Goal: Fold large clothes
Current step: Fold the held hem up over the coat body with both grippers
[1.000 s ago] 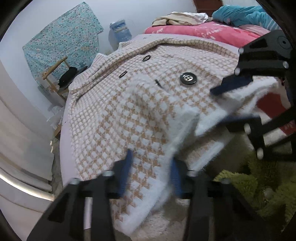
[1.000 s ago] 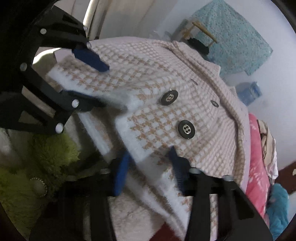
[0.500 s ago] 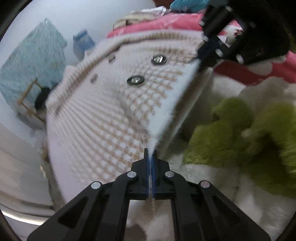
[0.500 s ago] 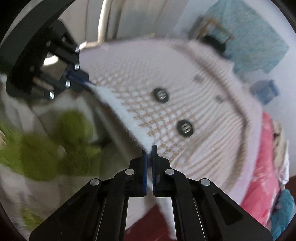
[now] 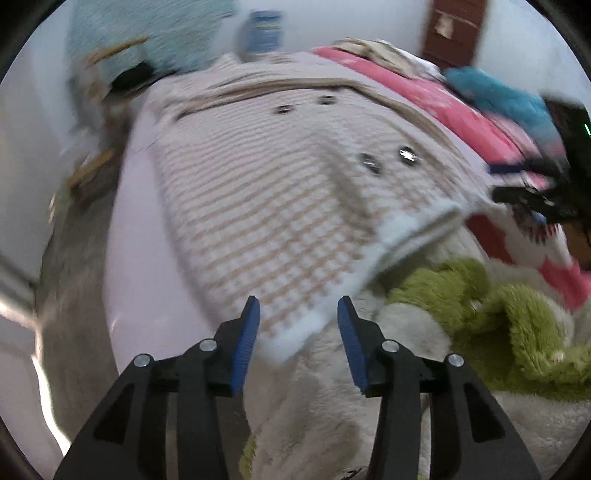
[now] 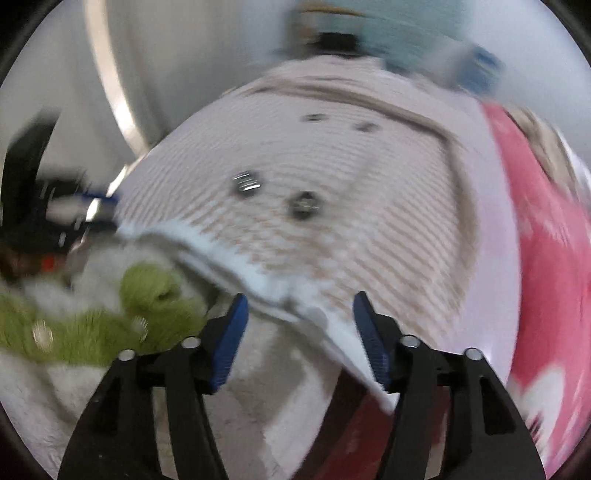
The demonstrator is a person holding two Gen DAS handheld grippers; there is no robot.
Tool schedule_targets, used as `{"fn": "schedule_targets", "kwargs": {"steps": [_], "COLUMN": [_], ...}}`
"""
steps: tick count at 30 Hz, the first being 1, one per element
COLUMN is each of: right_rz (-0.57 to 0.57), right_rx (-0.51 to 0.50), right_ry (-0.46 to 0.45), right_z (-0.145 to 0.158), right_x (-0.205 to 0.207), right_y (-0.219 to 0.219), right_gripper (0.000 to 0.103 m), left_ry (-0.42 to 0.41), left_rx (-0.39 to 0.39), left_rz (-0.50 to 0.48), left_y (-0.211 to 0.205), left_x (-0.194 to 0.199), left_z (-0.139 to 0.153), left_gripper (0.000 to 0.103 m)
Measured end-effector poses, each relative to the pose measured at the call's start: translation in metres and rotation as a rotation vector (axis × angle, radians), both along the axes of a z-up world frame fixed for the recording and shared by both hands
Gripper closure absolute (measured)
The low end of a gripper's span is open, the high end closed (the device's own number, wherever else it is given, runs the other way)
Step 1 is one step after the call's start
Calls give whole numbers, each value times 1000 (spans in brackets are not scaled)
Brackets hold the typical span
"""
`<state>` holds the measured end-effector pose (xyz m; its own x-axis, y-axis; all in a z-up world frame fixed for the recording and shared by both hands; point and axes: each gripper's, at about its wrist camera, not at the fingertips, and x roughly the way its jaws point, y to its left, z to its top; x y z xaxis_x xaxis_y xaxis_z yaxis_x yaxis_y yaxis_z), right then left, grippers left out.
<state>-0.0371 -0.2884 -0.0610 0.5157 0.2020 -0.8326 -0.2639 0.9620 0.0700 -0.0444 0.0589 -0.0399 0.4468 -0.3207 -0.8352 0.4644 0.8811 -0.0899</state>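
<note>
Pale bedding (image 5: 147, 295) covers the surface on which a checked beige-and-white coat (image 5: 280, 229) lies spread, its dark buttons (image 5: 371, 162) facing up and its white-edged hem nearest both cameras. At the far left of the left wrist view a teal cloth (image 5: 155, 33) hangs against the wall behind a wooden frame, all of it blurred. The left gripper (image 5: 298, 325) points steeply down over the near hem corner; its jaws are opening, the blue pads (image 5: 245, 343) stand apart, and the fluffy white edge of the coat lies between them without being pressed. Further right, a green plush fabric (image 5: 517, 325) lies bunched on a cream fleece (image 5: 332, 424), touching the coat's folded hem, and a pink blanket (image 5: 443, 107) runs along the coat's far side. In the right wrist view the same green fabric sits at the left, and the right gripper (image 6: 300, 325) tilts steeply down at the other hem corner. Its jaws are also opening, with the white border (image 6: 343, 343) of the coat draping loosely between the spread pads, near the right-hand one; whether it touches that pad cannot be told through the blur.
</note>
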Motion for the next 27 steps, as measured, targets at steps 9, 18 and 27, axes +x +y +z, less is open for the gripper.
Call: {"fn": "schedule_targets", "kwargs": {"steps": [9, 18, 27], "right_rz": [-450, -502, -456], "right_rx": [298, 394, 252], "right_ry": [120, 170, 137], "right_z": [-36, -63, -50], "right_x": [-7, 9, -2], "right_y": [-85, -96, -73], "right_gripper": [36, 47, 90], "left_ry": [204, 252, 188], "left_rx": [-207, -191, -118], "left_rz": [247, 263, 230], "left_y": [45, 41, 24], "left_x": [17, 16, 12], "left_z": [-30, -46, -33], "left_gripper": [60, 67, 92]}}
